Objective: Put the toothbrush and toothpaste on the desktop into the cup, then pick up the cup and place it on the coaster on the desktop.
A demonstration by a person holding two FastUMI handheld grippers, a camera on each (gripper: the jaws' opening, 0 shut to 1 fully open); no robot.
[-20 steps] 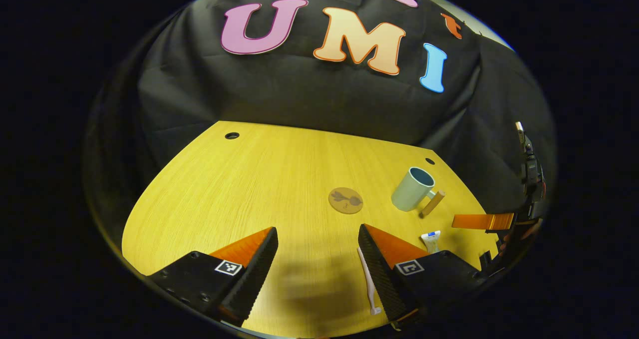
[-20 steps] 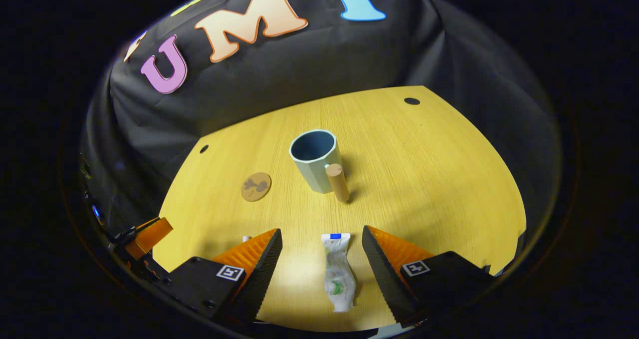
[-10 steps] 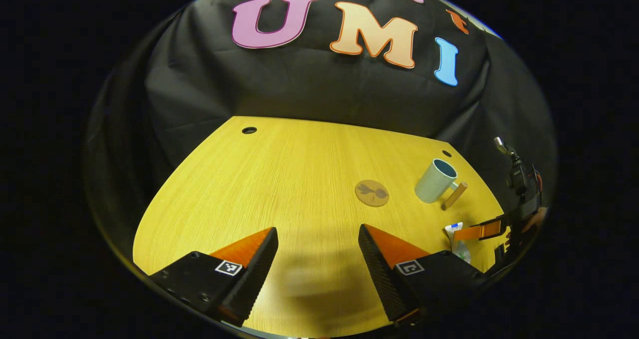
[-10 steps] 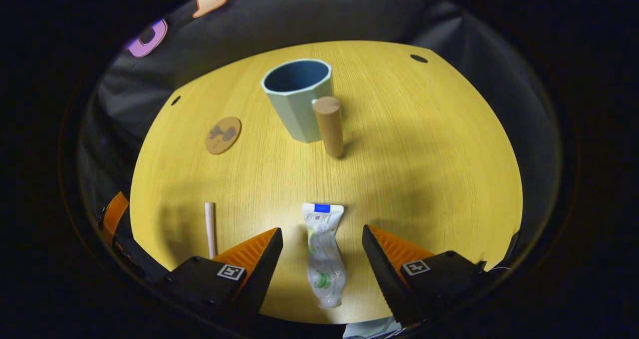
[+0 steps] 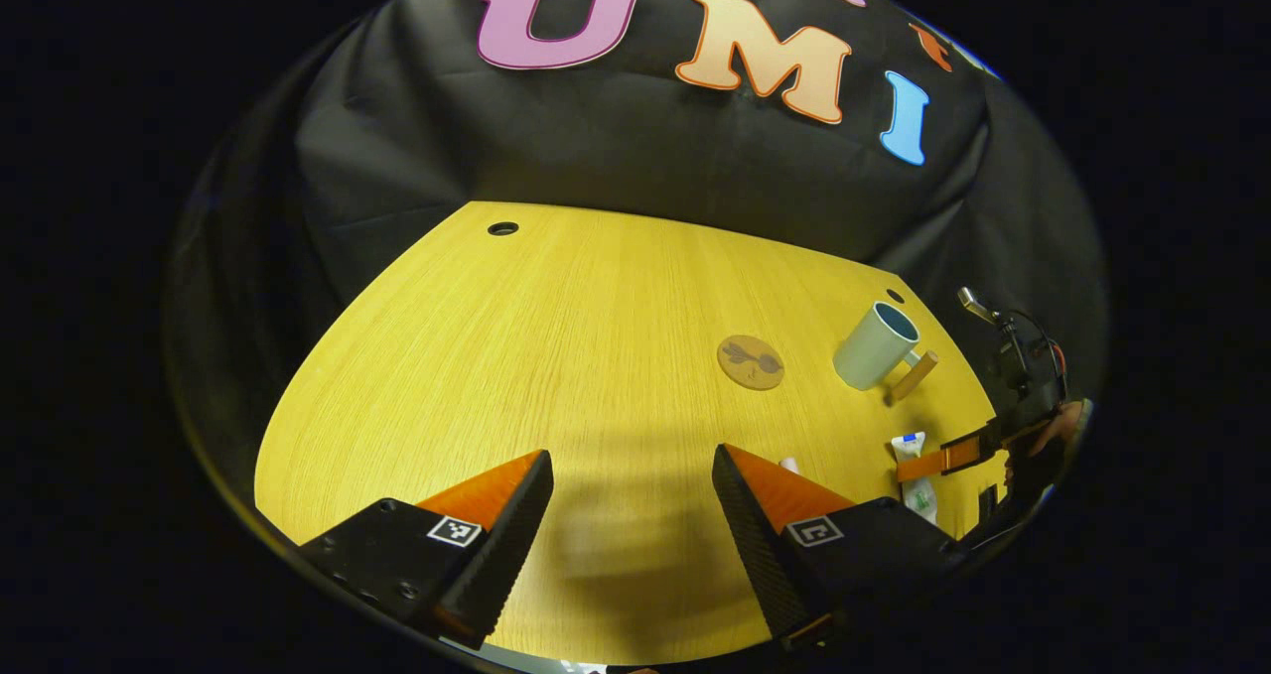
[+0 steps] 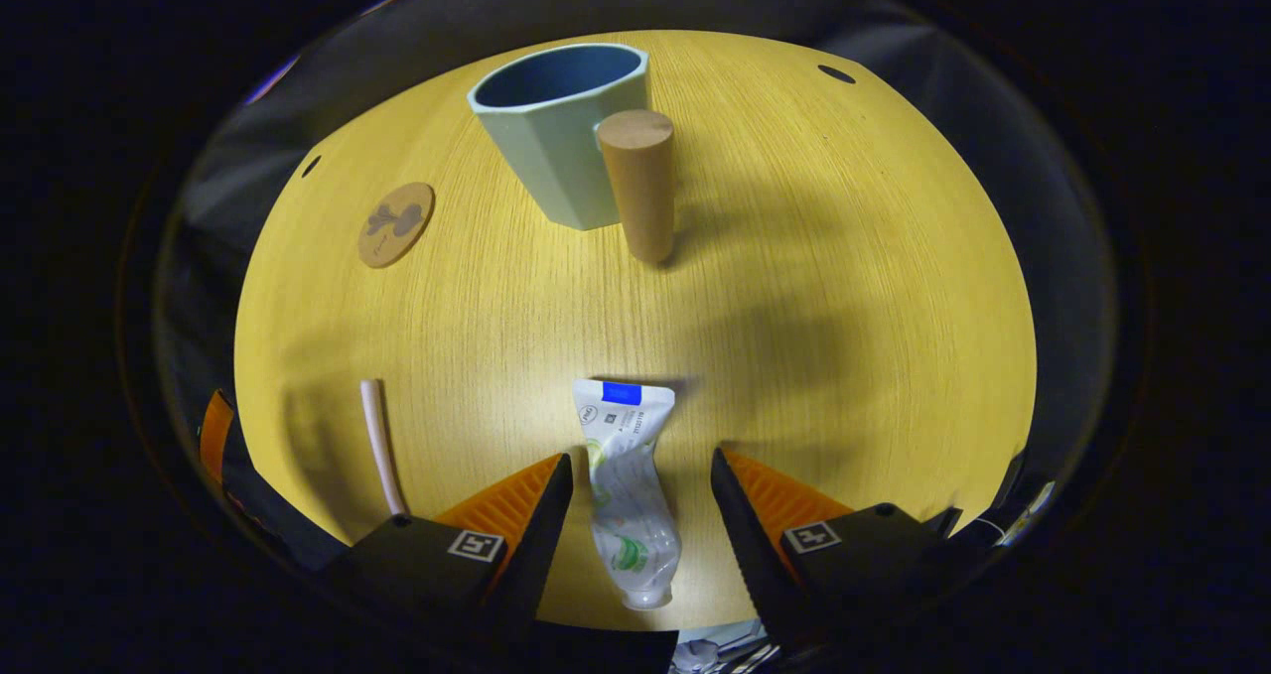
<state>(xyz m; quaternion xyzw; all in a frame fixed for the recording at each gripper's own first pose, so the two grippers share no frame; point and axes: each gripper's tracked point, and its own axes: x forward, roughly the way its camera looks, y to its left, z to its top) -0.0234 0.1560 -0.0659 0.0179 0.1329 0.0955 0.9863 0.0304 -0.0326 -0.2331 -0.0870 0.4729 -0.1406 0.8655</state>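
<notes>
Since the earlier frame, the right gripper (image 6: 635, 495) had descended, fingers open astride the toothpaste tube (image 6: 626, 495) lying on the desktop (image 6: 844, 307). Soft, light tube: grip mid-body. Left gripper (image 5: 631, 515) hovered open.

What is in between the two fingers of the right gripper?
The toothpaste lies flat on the desktop between the right gripper's open fingers, untouched by either, in the right gripper view.
</notes>
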